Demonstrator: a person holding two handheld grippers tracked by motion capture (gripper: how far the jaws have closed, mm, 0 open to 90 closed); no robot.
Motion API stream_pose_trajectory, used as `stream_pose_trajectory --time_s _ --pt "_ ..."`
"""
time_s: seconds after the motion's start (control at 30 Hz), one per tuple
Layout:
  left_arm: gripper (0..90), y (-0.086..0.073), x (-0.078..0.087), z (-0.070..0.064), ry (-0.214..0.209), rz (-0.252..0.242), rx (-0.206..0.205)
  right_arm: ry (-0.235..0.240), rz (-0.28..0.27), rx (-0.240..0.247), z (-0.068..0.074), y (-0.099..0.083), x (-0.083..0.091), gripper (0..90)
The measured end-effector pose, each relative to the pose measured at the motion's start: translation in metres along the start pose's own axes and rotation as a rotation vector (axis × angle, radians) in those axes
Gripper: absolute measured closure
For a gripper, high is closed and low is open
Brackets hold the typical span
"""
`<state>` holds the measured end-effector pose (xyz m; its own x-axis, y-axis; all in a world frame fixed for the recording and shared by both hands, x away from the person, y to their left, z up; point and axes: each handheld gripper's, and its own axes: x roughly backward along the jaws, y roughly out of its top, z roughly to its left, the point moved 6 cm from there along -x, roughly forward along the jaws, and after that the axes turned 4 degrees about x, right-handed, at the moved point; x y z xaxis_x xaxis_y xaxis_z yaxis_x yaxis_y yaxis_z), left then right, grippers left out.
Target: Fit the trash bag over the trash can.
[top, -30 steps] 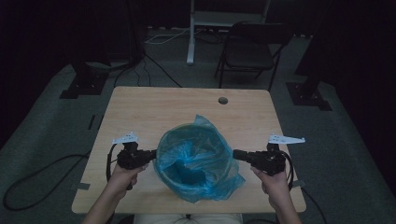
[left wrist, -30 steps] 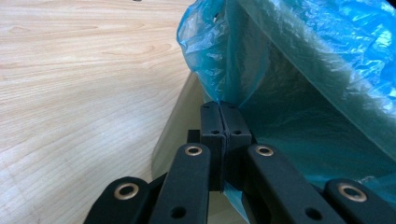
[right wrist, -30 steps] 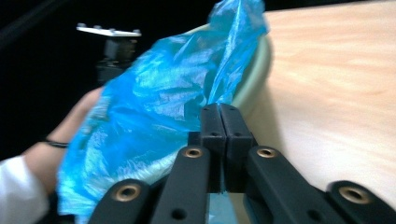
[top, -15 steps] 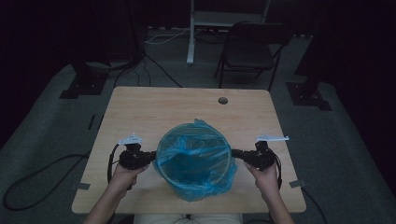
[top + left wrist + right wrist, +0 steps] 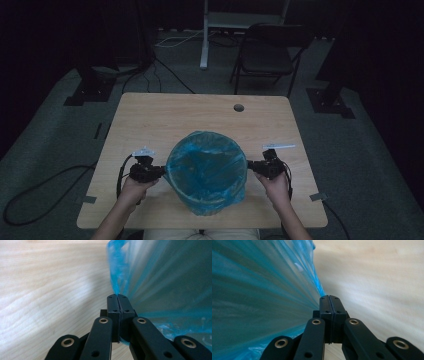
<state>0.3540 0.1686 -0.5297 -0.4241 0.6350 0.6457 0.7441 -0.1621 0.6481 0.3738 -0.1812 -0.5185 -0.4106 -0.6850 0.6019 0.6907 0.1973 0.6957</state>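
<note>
Between both tools, blue bag (image 5: 207, 170) stands upright, mouth facing up.

Place: I am looking into what reads as a darkened recording lab or studio, not a home.
Walls: black surroundings are closing in on every side.
Floor: grey carpet (image 5: 45, 150) is running under everything, with cables (image 5: 165, 67) trailing across it.
Stands: black stand bases (image 5: 87, 90) are flanking the wooden table (image 5: 200, 115).
Furniture: a folding chair (image 5: 267, 55) is standing behind, beside a white post (image 5: 204, 35).
</note>
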Motion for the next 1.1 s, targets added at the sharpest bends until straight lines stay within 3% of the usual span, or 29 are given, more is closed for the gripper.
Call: stream_pose_trajectory --time_s 0.1,0.2,0.23,0.33,0.37,0.47,0.53,0.6,0.67,0.8,0.9,0.97,1.1 --pt "90.0 -0.005 0.002 0.008 -0.014 0.0 0.039 -0.008 0.018 -0.052 -0.015 -0.012 -0.005 89.9" --pt "82.8 -0.006 0.009 0.01 -0.015 -0.036 0.034 -0.006 -0.003 -0.08 -0.021 -0.012 0.002 77.6" --pt "80.7 -0.005 0.013 0.01 -0.015 -0.056 0.032 -0.01 -0.021 -0.081 -0.021 -0.009 0.007 73.1" --pt "63.3 -0.003 0.023 0.009 -0.009 -0.105 0.016 -0.035 -0.089 -0.066 -0.016 0.007 0.027 57.3" --pt "58.2 -0.003 0.028 0.009 0.005 -0.118 0.004 -0.036 -0.107 -0.064 -0.014 0.012 0.033 55.3" --pt "43.1 -0.003 0.038 0.007 -0.011 -0.141 0.001 -0.033 -0.192 -0.054 -0.006 0.032 0.057 49.5" --pt "37.7 -0.003 0.044 0.005 -0.025 -0.16 0.007 -0.011 -0.25 -0.043 0.003 0.045 0.07 47.6" --pt "33.9 -0.003 0.049 0.003 -0.048 -0.182 0.007 0.046 -0.3 -0.034 0.016 0.056 0.079 47.4" --pt "33.7 -0.002 0.051 -0.002 -0.069 -0.202 -0.017 0.098 -0.314 -0.002 0.032 0.065 0.08 47.5" --pt "33.8 0.0 0.051 -0.024 -0.129 -0.214 -0.097 0.18 -0.257 0.052 0.059 0.069 0.062 51.6" --pt "33.8 0.003 0.047 -0.037 -0.149 -0.207 -0.126 0.164 -0.21 0.072 0.063 0.067 0.047 64.0" --pt "34.7 0.005 0.045 -0.039 -0.132 -0.202 -0.135 0.145 -0.191 0.073 0.063 0.065 0.042 69.0" --pt "34.7 0.008 0.038 -0.038 -0.155 -0.208 -0.109 0.116 -0.209 0.06 0.062 0.066 0.041 73.1"
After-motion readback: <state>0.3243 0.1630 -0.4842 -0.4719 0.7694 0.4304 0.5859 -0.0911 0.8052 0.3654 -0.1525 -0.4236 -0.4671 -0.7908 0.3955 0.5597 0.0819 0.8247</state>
